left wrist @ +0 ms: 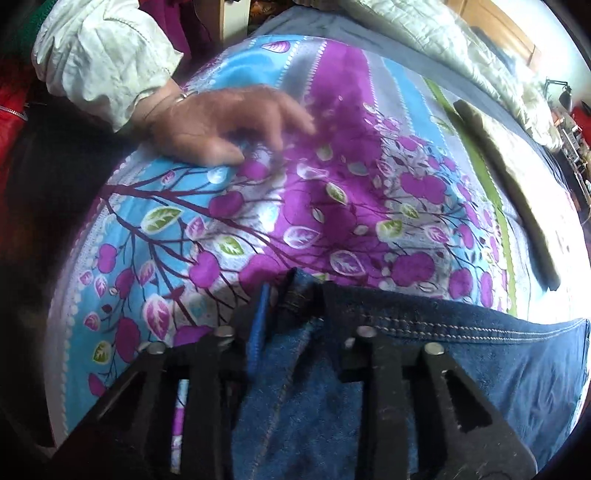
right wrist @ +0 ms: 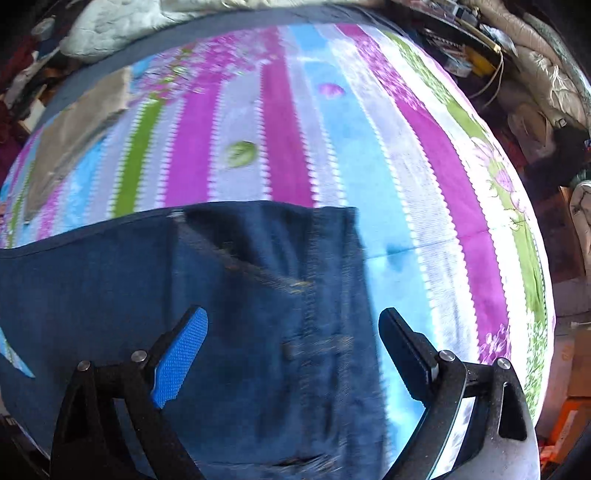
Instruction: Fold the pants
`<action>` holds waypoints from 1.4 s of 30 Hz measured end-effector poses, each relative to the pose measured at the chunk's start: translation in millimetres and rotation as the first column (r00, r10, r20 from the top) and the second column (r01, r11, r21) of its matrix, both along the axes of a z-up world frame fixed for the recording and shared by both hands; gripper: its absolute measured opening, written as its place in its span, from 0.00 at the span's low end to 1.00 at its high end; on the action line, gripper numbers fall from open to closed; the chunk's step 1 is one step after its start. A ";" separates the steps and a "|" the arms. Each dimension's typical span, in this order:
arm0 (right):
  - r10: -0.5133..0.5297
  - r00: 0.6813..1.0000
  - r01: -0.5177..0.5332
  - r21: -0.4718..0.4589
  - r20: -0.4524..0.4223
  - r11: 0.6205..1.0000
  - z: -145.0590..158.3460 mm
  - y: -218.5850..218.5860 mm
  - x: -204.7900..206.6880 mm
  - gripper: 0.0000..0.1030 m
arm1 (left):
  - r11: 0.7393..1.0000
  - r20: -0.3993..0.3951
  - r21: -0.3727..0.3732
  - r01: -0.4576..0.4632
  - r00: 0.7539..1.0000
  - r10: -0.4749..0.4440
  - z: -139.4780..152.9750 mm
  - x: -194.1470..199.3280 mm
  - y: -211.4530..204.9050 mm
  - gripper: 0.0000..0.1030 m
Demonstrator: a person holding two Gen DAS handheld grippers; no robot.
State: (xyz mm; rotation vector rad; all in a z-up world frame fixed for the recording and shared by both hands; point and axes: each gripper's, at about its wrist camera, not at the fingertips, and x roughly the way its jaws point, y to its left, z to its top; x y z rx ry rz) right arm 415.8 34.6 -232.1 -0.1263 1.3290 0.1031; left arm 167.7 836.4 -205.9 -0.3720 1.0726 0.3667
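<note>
Dark blue denim pants (left wrist: 461,362) lie on a bed covered with a purple, blue and green patterned sheet (left wrist: 332,155). My left gripper (left wrist: 293,295) is shut on a bunched edge of the pants near a stitched seam, lifting it a little. In the right wrist view the pants (right wrist: 110,277) spread flat across the lower half, a stitched seam running down the middle. My right gripper (right wrist: 293,321) hovers open above that seam, nothing between its fingers (right wrist: 184,339).
A person's hand (left wrist: 221,125) in a white sleeve (left wrist: 103,62) rests on the sheet at the far left. A folded khaki garment (left wrist: 509,192) (right wrist: 74,140) lies farther up the bed. White quilts (right wrist: 110,22) and room clutter (right wrist: 461,51) ring the mattress.
</note>
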 end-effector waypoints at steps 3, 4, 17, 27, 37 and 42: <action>-0.020 0.999 0.020 0.004 -0.031 1.000 -21.7 -29.1 35.2 0.90 | 0.999 -0.006 0.040 -0.004 1.000 0.004 -2.3 4.1 -6.5 0.36; -0.026 0.999 0.025 -0.008 -0.039 1.000 -28.9 -37.5 48.1 0.88 | 0.999 -0.011 0.053 -0.004 1.000 0.005 -2.9 6.3 -9.7 0.31; 0.031 0.995 -0.001 0.290 -0.099 0.957 -42.9 -67.5 85.2 0.69 | 0.991 -0.004 0.126 -0.045 0.999 0.046 0.3 7.2 -26.9 0.15; 0.097 0.995 -0.092 0.191 -0.019 0.977 -53.1 -37.3 90.0 0.44 | 0.986 -0.010 0.159 -0.050 0.999 0.053 -2.4 9.9 -31.4 0.15; 0.034 0.994 -0.075 0.429 0.103 0.900 4.6 -91.3 55.6 0.30 | 0.979 0.145 0.167 -0.117 0.985 0.093 29.1 -21.0 -44.2 0.11; 0.033 0.984 -0.113 0.478 0.173 0.871 35.4 -82.1 25.5 0.30 | 0.975 0.228 0.177 -0.138 0.969 0.096 60.7 -37.4 -47.8 0.11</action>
